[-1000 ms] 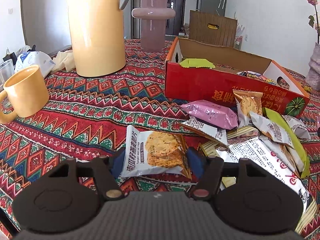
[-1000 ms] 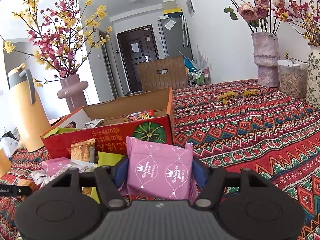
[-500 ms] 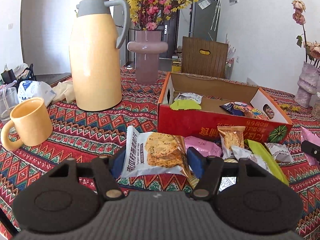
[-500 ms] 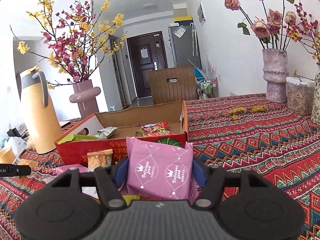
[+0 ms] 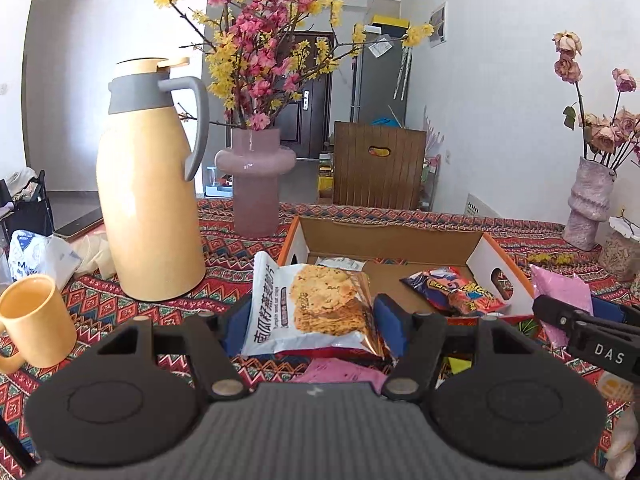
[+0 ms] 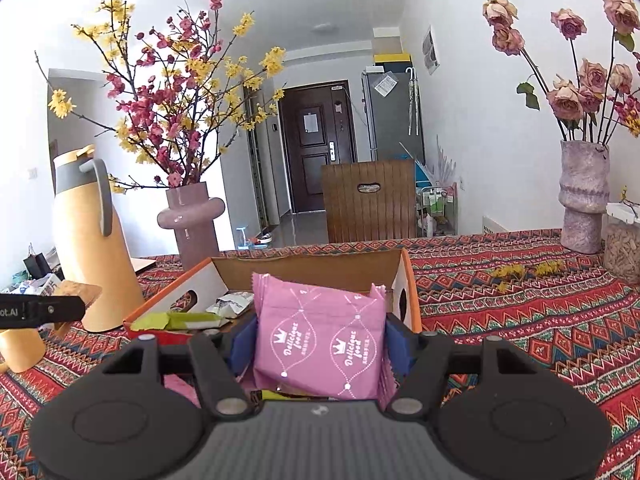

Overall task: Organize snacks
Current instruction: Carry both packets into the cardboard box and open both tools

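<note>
Cracker packet (image 5: 312,308) clamped between the pads of the left gripper (image 5: 310,312), held in the air just short of the near wall of the cardboard box (image 5: 384,240). Pink packet (image 6: 320,344) pinched in the right gripper (image 6: 320,340), likewise at the box's near side, toward its right end. Box already holds a red-blue packet (image 5: 452,288) and a green one (image 6: 176,320).

Step, as judged: carry phase, both loads en route to box. Next: advance each past the near wall, over the bare floor of the box, then release.
</note>
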The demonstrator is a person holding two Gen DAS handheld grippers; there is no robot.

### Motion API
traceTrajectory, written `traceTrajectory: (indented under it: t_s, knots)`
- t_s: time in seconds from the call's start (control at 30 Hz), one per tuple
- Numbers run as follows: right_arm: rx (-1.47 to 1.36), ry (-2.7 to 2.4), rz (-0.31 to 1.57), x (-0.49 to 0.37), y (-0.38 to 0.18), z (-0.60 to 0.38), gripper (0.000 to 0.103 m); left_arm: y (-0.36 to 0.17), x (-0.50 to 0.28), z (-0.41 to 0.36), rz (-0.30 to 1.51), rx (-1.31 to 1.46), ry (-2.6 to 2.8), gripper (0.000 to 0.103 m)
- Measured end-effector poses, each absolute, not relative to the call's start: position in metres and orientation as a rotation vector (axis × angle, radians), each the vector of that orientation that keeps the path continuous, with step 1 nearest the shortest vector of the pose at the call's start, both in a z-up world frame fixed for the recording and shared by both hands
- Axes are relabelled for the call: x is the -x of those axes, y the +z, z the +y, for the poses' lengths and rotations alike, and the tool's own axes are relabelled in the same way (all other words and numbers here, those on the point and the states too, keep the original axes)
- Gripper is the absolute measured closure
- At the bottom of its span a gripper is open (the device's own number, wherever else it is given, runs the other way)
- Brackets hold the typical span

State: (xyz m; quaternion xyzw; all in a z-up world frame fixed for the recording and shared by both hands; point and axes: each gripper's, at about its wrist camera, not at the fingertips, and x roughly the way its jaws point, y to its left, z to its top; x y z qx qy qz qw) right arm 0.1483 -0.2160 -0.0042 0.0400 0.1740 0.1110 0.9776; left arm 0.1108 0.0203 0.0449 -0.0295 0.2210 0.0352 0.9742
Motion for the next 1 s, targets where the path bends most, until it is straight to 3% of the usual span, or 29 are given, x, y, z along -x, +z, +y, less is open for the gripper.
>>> traceTrajectory:
  t_s: [0.53,1.0]
  knots:
    - [-0.053,0.202,0.369,-0.221,0.01,-0.189,0.038,0.063,-0.178,0.006,0.407,0.092,0.069,0.037]
    - [-0.044,0.175,0.406,-0.259,-0.026,-0.187,0.038,0.014,-0.229,0.015,0.441,0.075,0.17,0.037]
